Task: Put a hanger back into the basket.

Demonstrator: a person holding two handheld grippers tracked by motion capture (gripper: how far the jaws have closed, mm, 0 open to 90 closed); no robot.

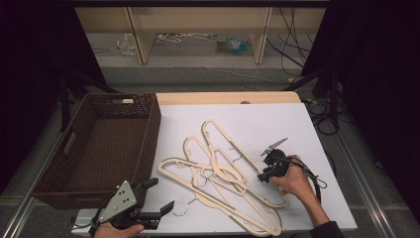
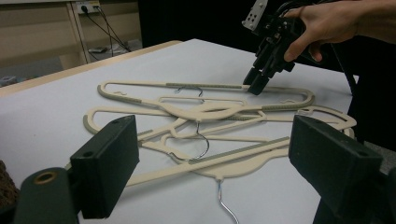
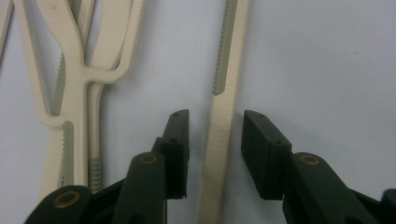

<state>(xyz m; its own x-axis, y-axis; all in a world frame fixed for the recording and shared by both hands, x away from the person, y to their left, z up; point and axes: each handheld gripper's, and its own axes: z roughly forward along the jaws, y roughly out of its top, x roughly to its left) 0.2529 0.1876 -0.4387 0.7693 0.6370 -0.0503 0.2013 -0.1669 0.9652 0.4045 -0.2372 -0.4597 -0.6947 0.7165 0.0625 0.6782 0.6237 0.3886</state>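
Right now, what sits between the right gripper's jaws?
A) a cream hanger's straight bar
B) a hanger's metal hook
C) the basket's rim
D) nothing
A: in the right gripper view the right gripper straddles the cream hanger's bar, with a gap visible on each side, so the pads are not yet pressing on it.

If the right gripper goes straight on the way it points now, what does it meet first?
Most likely the right gripper meets the cream hanger bar, which already lies between its open jaws, with the white table directly under it.
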